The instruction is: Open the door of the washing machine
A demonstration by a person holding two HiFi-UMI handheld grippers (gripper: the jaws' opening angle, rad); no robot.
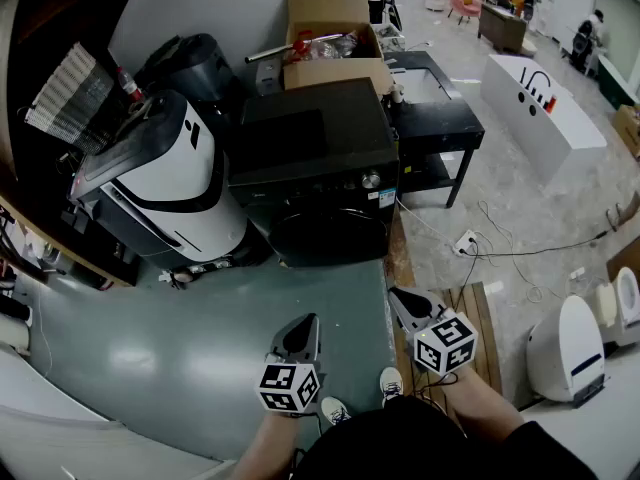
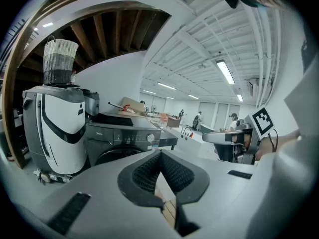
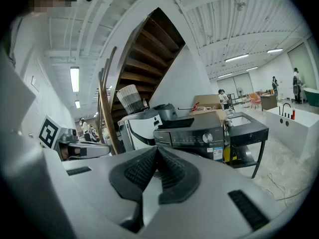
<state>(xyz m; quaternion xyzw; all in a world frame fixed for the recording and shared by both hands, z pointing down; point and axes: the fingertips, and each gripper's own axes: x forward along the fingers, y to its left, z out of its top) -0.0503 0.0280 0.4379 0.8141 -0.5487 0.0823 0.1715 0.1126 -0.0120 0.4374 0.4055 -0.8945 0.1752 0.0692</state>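
Observation:
A black front-loading washing machine stands ahead of me on the floor, its round door shut. The same washing machine sits left of centre in the left gripper view, and the washing machine shows right of centre in the right gripper view. My left gripper hangs well short of the machine, jaws shut with nothing between them. My right gripper is beside it at the right, also shut and empty. Both grippers point toward the machine, apart from it.
A white-and-black appliance leans left of the washer. A cardboard box sits behind it and a black table at its right. Cables and a power strip lie on the floor at right. A wooden pallet lies under my right gripper.

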